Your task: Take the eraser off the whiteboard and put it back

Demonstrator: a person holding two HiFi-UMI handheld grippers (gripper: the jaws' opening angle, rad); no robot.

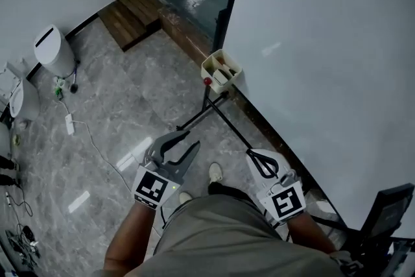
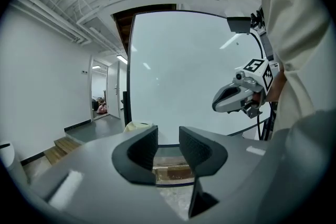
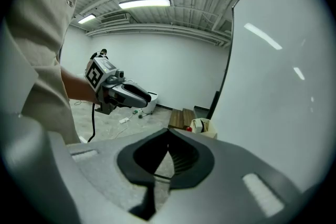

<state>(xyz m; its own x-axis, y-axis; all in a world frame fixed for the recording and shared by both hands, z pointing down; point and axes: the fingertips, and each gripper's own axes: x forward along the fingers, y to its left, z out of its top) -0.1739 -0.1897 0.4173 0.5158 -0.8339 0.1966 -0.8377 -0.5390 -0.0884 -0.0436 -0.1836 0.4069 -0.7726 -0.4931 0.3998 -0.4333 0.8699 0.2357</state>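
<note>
cream box (image 1: pixel 231 64) at the whiteboard (image 1: pixel 324 61) edge had a pale block (image 1: pixel 221 76) in it, couldn't tell for sure if that was the eraser. both grippers were low in front of the person, well short of the box. left gripper (image 1: pixel 192 139) had its jaws partly apart with nothing between them, right gripper (image 1: pixel 250 153) had its jaws pressed together, empty. grey marble floor (image 1: pixel 130 107) underneath, wooden step (image 1: pixel 133 13) farther back.
</note>
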